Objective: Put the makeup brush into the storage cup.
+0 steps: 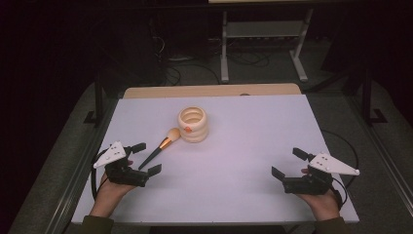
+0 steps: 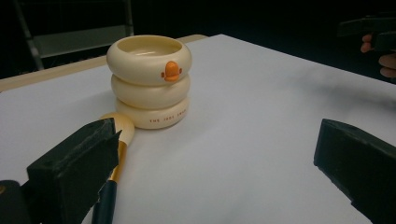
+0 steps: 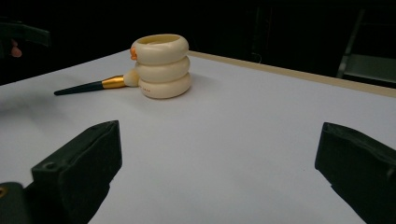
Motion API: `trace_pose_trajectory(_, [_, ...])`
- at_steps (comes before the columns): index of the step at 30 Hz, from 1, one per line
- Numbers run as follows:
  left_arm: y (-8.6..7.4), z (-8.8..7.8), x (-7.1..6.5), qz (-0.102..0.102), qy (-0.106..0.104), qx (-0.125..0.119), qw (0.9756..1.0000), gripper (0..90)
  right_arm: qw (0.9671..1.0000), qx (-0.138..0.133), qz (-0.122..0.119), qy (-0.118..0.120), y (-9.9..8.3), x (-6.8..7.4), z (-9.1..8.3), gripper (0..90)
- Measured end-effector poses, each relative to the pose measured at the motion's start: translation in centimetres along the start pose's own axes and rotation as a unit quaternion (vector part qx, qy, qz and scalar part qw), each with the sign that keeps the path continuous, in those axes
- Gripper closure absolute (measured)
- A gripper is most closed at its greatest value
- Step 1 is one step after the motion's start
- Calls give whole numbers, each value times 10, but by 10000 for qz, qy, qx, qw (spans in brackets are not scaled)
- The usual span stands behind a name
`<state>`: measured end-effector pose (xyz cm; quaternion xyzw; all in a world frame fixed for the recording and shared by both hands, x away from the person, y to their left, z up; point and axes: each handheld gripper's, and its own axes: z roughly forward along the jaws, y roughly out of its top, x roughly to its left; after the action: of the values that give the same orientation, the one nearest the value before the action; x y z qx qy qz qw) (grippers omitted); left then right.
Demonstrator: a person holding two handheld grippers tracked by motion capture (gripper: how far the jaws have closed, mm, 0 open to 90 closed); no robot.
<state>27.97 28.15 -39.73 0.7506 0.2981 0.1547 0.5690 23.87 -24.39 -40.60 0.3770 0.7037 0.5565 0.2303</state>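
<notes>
A cream holder (image 1: pixel 193 125) shaped like three stacked rings, with an orange beak on its side, stands upright mid-table (image 2: pixel 150 81) (image 3: pixel 161 66). A makeup brush (image 1: pixel 159 149) with a dark handle, gold ferrule and cream head lies flat, its head touching the holder's left base (image 2: pixel 116 154) (image 3: pixel 95 85). My left gripper (image 1: pixel 146 158) is open at the near left; the brush handle ends between its jaws, untouched. My right gripper (image 1: pixel 289 163) is open at the near right, nothing between its jaws.
The white table top (image 1: pixel 243 146) has a wooden strip along its far edge (image 1: pixel 209 90). Beyond it, on the dark floor, stand a metal frame (image 1: pixel 263 39) and loose cables. A black post (image 1: pixel 99 97) stands by the table's far left corner.
</notes>
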Motion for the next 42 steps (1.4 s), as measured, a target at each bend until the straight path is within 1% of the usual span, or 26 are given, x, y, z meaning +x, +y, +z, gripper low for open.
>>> trace_pose_trajectory(1, [0, 0, 1, 32, -3, 30, 10000, 0, 10000, -4, 12, -2, 0, 0, 0, 0])
trace_pose_trajectory(6, [4, 4, 2, 53, 1, 35, 10000, 0, 10000, -20, -8, -17, 0, 1, -1, 0])
trace_pose_trajectory(7, [5, 5, 2, 30, 6, 19, 10000, 0, 10000, -25, -5, -23, 0, 1, -2, 0])
trace_pose_trajectory(10, [7, 6, 4, 87, 10, 28, 10000, 0, 10000, -23, -3, -32, 0, 0, -2, 0])
trace_pose_trajectory(14, [10, 8, 6, 46, 21, -19, 10000, 0, 10000, -17, 14, -36, 0, 0, -3, 0])
trace_pose_trajectory(19, [13, 9, 8, 46, 41, -38, 10000, 0, 10000, -21, 23, -24, 1, 1, -2, 0])
trace_pose_trajectory(21, [14, 9, 10, 93, 47, -16, 9999, 0, 10000, -22, 24, -20, 1, 1, -1, 0])
trace_pose_trajectory(24, [16, 11, 10, 65, 42, -59, 10000, 0, 10000, -18, 40, -8, 1, 1, -1, 0])
trace_pose_trajectory(26, [17, 12, 11, 109, 32, -46, 9999, 0, 10000, -18, 4, -7, 0, 0, -1, 0])
trace_pose_trajectory(28, [18, 13, 11, 69, 30, -85, 9999, 0, 10000, -23, 45, -3, 0, 0, -1, 0])
trace_pose_trajectory(30, [19, 14, 11, 104, 19, -65, 9999, 0, 10000, -29, 28, -11, 1, 1, -2, 0])
trace_pose_trajectory(37, [20, 18, 13, 77, 5, -103, 9999, 0, 10000, -26, 35, 25, 0, 1, -1, 0])
trace_pose_trajectory(39, [20, 18, 13, 100, 18, -91, 9999, 0, 10000, -30, 41, 28, 0, 1, -1, 0])
trace_pose_trajectory(42, [22, 22, 14, 79, 16, -114, 9999, 0, 10000, -31, 29, 16, 0, 1, -1, 0])
